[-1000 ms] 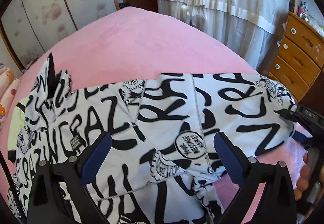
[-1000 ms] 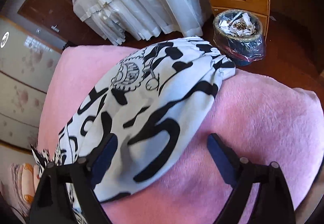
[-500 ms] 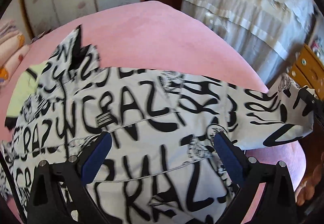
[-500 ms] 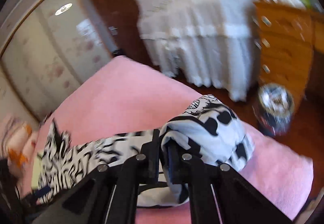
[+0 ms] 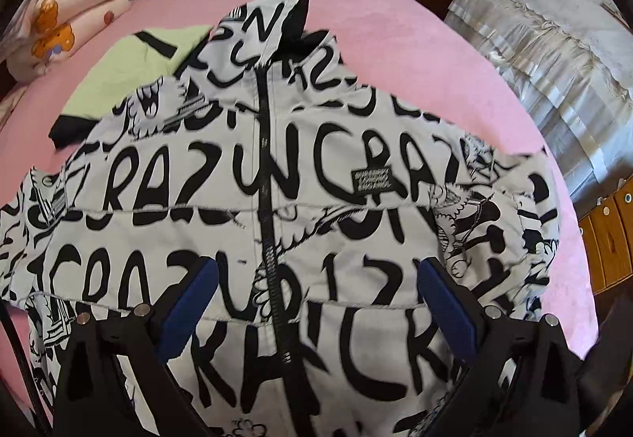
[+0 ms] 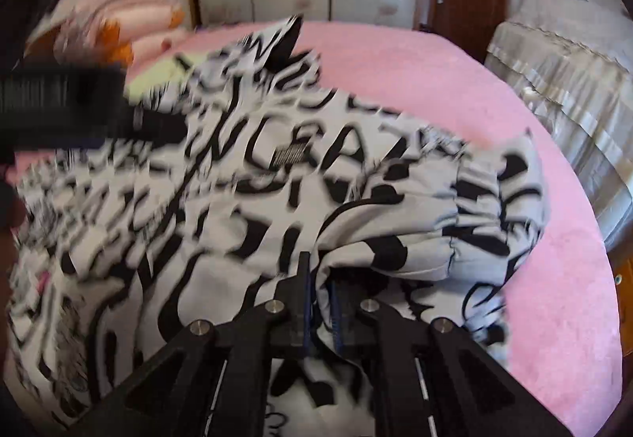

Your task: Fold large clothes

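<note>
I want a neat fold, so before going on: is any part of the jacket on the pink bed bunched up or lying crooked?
Yes. The jacket's right sleeve is bunched into a crumpled heap where the right gripper pinches it, and the collar sticks up unevenly.

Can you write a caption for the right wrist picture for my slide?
The right gripper, jaws just closing, pinches a sleeve of the black-and-white jacket lying on the pink bed.

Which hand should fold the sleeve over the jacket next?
Right, probably. The right gripper has its jaws pinched on the bunched sleeve of the black-and-white lettered jacket, having just eased open slightly. The left gripper hangs open above the zip, holding nothing.
</note>
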The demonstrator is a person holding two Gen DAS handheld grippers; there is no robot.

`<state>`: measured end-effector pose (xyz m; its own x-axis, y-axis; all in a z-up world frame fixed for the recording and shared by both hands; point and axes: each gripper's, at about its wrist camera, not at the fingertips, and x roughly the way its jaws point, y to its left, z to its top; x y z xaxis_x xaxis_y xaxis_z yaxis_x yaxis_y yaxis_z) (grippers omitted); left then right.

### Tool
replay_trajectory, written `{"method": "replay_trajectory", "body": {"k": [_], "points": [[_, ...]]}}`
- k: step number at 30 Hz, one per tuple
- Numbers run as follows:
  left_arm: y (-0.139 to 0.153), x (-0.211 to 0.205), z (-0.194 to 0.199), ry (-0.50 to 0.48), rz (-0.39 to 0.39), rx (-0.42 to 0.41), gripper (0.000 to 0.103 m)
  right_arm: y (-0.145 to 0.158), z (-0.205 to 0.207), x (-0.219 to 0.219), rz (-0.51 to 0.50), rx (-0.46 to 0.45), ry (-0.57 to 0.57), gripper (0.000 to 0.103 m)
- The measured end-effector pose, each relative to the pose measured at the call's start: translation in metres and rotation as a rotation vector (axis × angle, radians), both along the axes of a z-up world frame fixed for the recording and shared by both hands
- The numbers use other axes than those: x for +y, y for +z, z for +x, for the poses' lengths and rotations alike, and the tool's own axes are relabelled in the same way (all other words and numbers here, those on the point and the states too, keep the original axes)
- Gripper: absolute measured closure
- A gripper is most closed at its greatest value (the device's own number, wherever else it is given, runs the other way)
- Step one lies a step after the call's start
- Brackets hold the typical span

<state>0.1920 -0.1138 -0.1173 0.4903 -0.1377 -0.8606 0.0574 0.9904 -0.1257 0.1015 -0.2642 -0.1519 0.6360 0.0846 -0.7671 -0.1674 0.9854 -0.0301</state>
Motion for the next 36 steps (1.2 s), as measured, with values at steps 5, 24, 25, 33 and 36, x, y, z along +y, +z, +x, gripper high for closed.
{"method": "replay_trajectory", "body": {"k": [5,24,25,33,36], "points": [[-0.017,0.004,-0.007,-0.055,-0.024,0.046,0.003,-0.014,-0.019,0.014,0.037,0.043,0.034,0.047],[-0.033,-0.129,-0.027,-0.404,0.122,0.024,0.003,0.011,-0.085,-0.069,0.283,0.029,-0.263,0.045],[-0.037,-0.137,-0.027,-0.422,0.131,0.035,0.003,0.013,-0.087,-0.073,0.286,0.023,-0.27,0.045],[-0.054,-0.169,-0.023,-0.492,0.222,0.026,0.005,0.01,-0.086,-0.094,0.305,0.034,-0.326,0.045],[-0.042,-0.158,-0.015,-0.499,0.085,0.034,0.065,0.006,-0.085,-0.098,0.317,0.041,-0.34,0.045]]}}
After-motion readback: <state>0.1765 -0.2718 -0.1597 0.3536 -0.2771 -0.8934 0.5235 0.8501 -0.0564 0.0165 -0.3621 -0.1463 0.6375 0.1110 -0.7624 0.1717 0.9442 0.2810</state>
